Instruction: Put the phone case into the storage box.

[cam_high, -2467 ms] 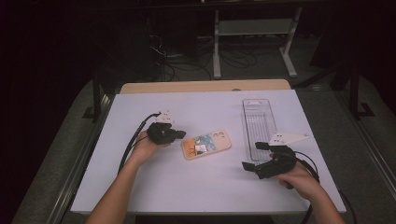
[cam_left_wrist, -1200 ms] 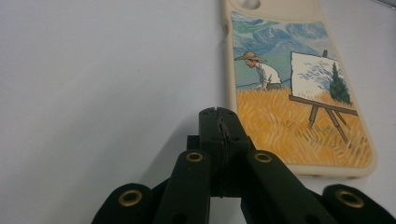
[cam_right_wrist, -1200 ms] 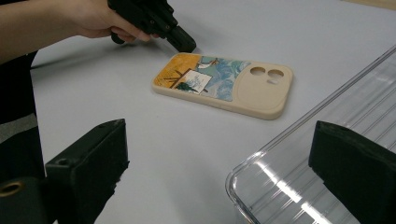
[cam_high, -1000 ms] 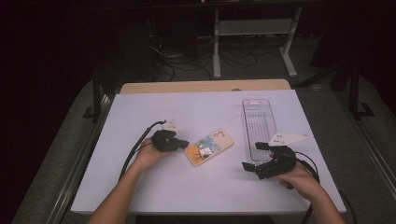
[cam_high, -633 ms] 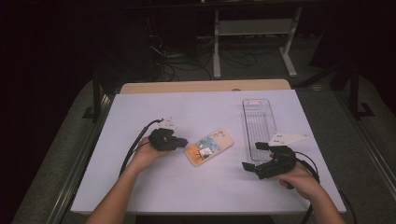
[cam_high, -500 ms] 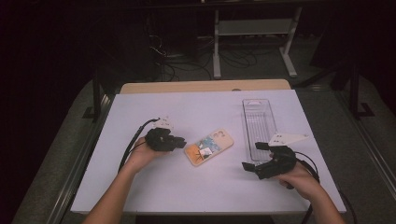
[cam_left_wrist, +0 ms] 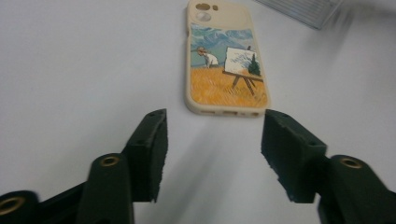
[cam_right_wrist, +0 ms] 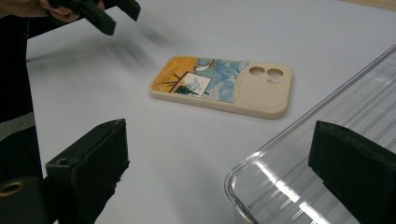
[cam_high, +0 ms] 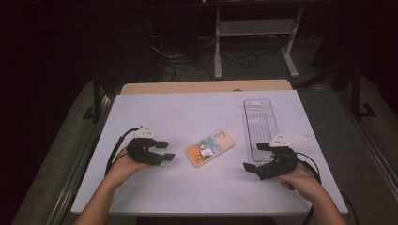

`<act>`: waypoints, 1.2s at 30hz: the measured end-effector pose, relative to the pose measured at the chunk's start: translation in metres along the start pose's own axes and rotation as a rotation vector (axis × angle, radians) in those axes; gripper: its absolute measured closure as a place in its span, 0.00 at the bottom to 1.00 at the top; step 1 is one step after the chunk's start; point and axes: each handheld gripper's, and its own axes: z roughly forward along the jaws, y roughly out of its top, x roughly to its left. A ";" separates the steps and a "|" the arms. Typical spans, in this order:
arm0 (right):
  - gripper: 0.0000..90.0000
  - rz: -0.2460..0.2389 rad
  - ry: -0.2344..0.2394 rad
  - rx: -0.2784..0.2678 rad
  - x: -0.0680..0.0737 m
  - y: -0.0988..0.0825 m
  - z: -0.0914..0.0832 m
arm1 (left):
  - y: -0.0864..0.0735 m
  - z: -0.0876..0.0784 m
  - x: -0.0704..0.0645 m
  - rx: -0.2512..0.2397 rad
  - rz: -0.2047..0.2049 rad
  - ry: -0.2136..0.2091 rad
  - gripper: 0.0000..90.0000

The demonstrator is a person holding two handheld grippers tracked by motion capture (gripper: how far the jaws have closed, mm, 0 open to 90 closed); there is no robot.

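Now left gripper (cam_left_wrist: pixel 212 158) jaws just opening, empty, phone case (cam_left_wrist: pixel 226 60) beyond.

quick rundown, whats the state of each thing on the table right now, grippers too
phone case: lies flat on the table, painted back up, free of both grippers
clear tray: upright, empty, right of the phone case
left gripper: jaws open and just been opening, nothing between them, short of the phone case
right gripper: jaws open wide, empty, by the near end of the clear tray
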 end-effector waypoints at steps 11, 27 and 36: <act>0.05 0.000 -0.001 0.000 0.000 0.000 0.000 | -0.022 -0.019 -0.015 -0.066 -0.026 0.052 0.17; 0.05 -0.008 -0.006 0.002 0.000 0.000 0.000 | -0.032 -0.016 -0.017 -0.041 0.010 0.074 0.00; 0.05 -0.017 -0.008 0.003 0.000 0.000 0.000 | -0.031 -0.018 -0.018 -0.038 -0.006 0.066 0.00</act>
